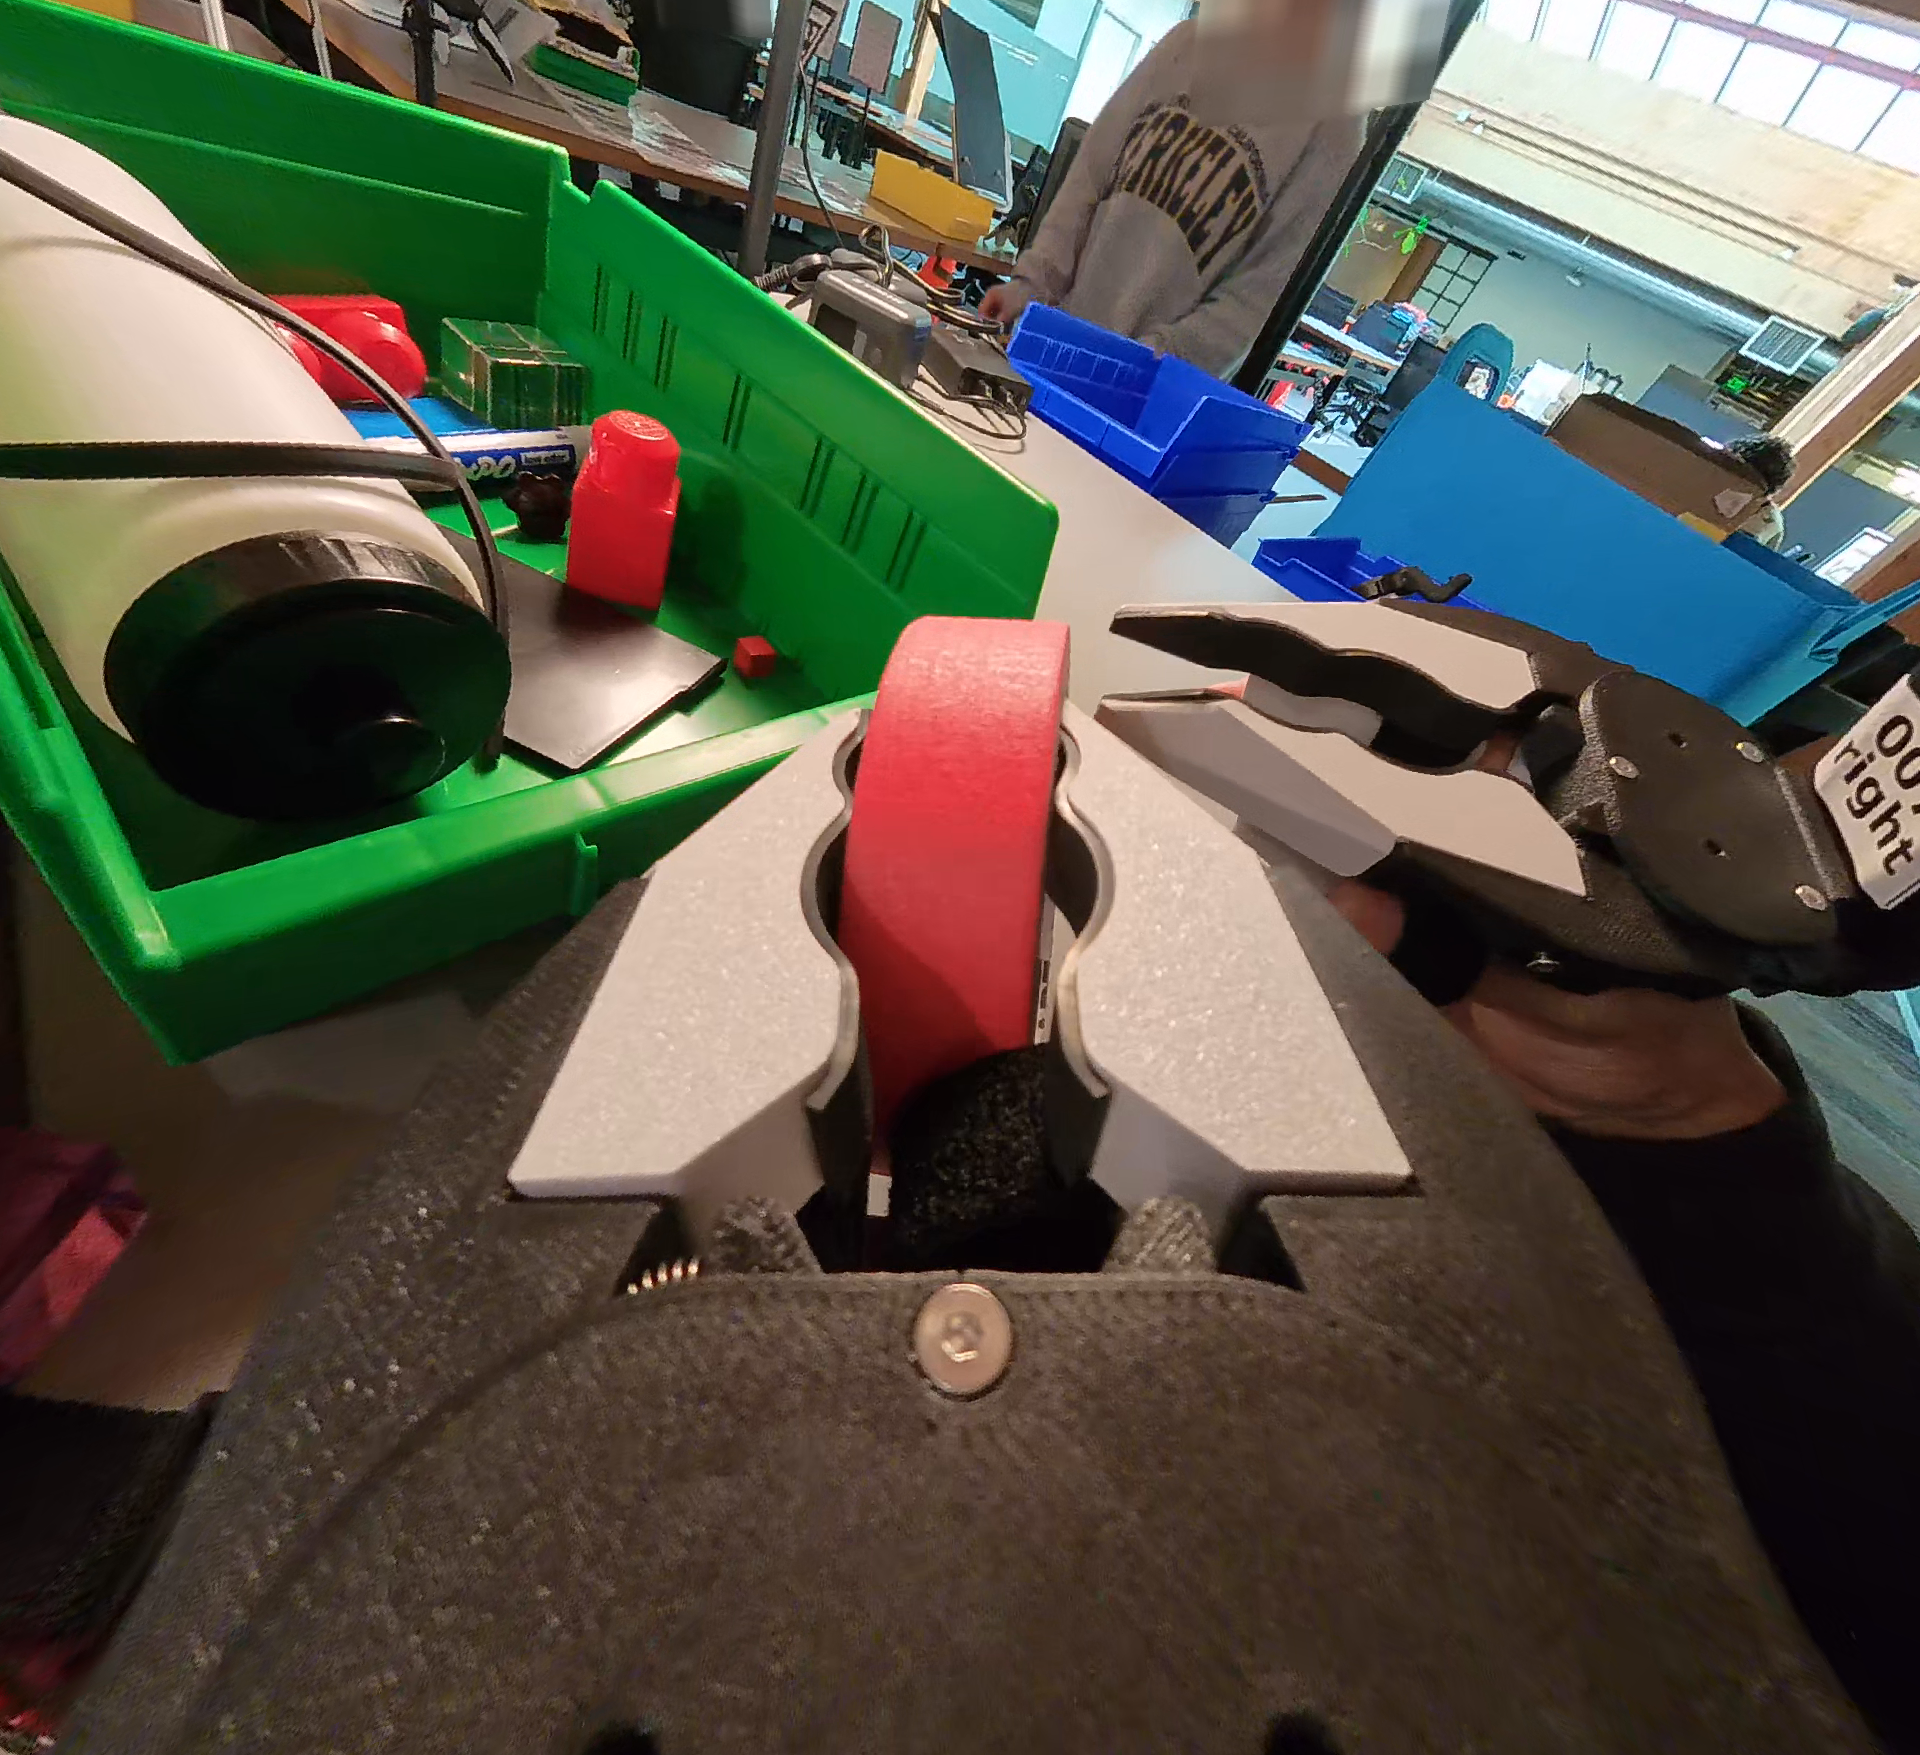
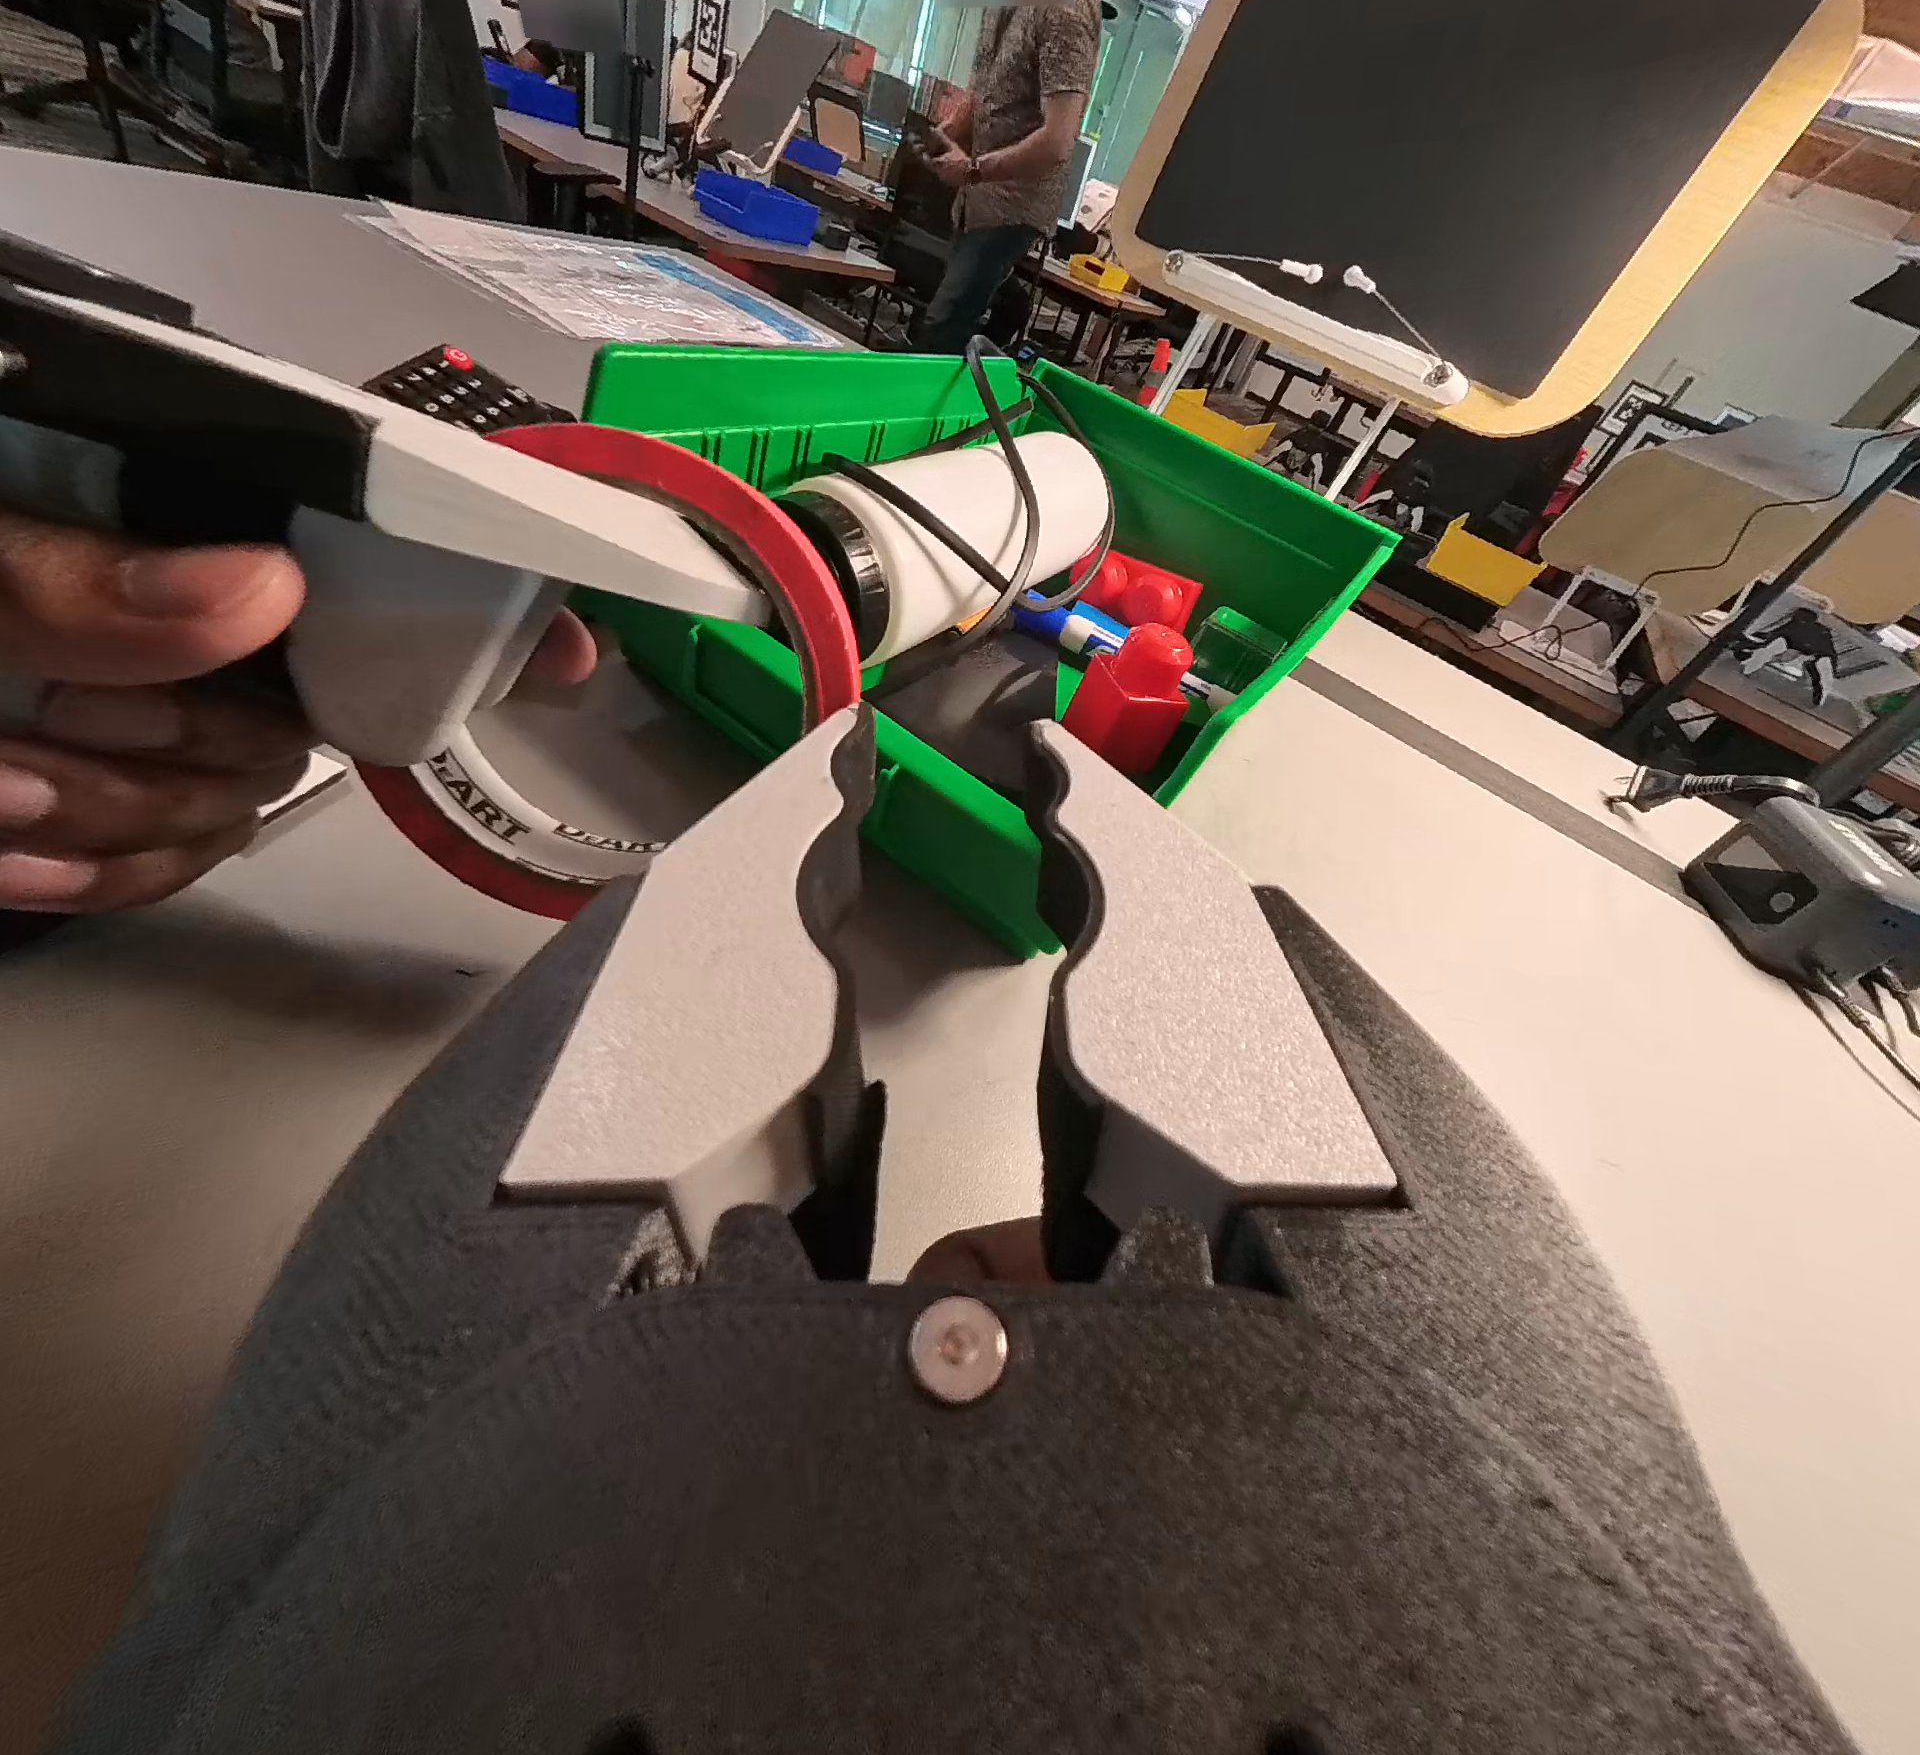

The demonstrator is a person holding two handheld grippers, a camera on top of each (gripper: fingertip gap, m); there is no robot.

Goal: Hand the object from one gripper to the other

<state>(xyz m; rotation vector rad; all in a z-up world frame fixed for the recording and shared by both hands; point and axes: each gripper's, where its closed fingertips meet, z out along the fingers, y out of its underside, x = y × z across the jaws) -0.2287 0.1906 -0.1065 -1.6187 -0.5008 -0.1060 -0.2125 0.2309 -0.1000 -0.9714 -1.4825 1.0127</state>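
Note:
A red roll of tape stands on edge between the fingers of my left gripper, which is shut on it. In the right wrist view the roll is a ring with a white inner core, held by the left gripper coming in from the left. My right gripper is open and empty. Its left fingertip is right beside the roll's rim, and the roll is not between its jaws. In the left wrist view the right gripper comes in from the right, close to the roll.
A green bin just behind the grippers holds a white bottle, a red block, a marker and a cable. Blue bins and a person in a grey sweatshirt are beyond. A power adapter and a remote lie on the table.

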